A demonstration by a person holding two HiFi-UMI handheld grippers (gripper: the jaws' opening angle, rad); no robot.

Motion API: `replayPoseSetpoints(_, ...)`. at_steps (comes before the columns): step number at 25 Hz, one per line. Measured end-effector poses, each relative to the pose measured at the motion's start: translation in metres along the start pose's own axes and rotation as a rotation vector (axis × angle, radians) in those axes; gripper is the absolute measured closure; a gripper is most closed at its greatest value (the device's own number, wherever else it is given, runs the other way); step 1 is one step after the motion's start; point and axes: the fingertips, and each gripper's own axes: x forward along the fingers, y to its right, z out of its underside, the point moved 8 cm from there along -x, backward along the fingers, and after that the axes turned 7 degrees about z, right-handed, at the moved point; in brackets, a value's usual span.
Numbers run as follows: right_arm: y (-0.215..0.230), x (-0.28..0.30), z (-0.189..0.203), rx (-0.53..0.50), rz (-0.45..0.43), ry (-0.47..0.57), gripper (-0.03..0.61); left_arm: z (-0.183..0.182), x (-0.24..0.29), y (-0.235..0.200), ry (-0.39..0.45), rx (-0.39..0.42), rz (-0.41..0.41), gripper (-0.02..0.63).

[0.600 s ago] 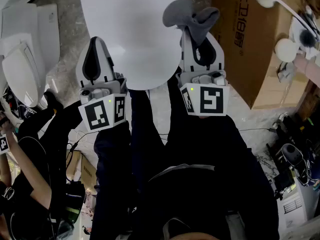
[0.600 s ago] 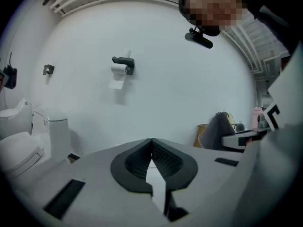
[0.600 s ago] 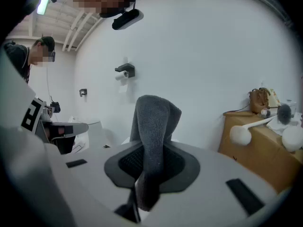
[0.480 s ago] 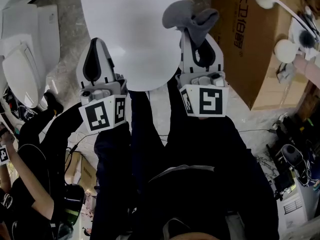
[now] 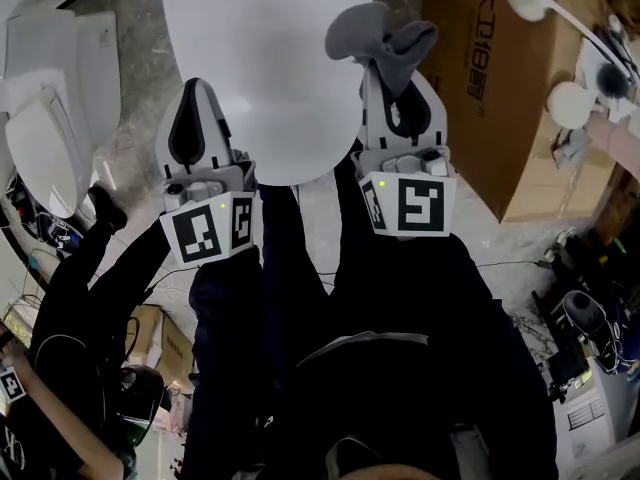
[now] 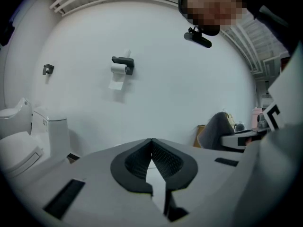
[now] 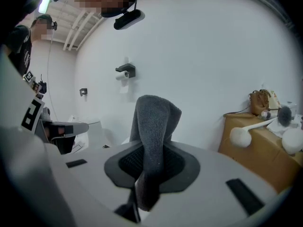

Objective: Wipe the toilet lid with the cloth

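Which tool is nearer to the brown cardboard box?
Right. The right tool, shut on the grey cloth, sits just left of the cardboard box; the left tool is farther off, across the toilet lid.

The toilet lid (image 5: 265,78) runs off the top edge beyond both claws; its near rim lies covered under the left claw (image 5: 193,86) and the right claw (image 5: 396,73); the cloth (image 5: 378,30) loses its lower end between the right claw's jaws; right of that claw, a cardboard box (image 5: 480,98) is cropped at the top.
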Motion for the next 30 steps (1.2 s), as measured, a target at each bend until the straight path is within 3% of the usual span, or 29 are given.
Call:
replayPoseSetpoints(5,0.004,0.007,0.003,-0.025,0.004,-0.005,0.508,0.0,0.002,0.001,-0.002,-0.001,0.006,0.598)
replayPoseSetpoints(9,0.013,0.032,0.013,-0.147,-0.004,-0.037,0.508,0.001,0.003,0.003,-0.009,-0.001,0.008,0.598)
replayPoseSetpoints(14,0.028,0.091,0.029,-0.437,-0.044,-0.074,0.508,0.004,0.009,0.001,-0.024,-0.005,0.007,0.598)
replayPoseSetpoints(23,0.043,0.215,0.08,-1.108,-0.268,-0.164,0.508,0.014,0.028,0.011,-0.069,-0.012,0.011,0.598)
replayPoseSetpoints(26,0.046,0.246,0.083,-1.209,-0.305,-0.181,0.508,0.02,0.032,0.014,-0.092,-0.026,0.004,0.598)
replayPoseSetpoints(30,0.047,0.271,0.091,-1.258,-0.33,-0.239,0.508,0.024,0.04,0.017,-0.108,-0.025,0.004,0.598)
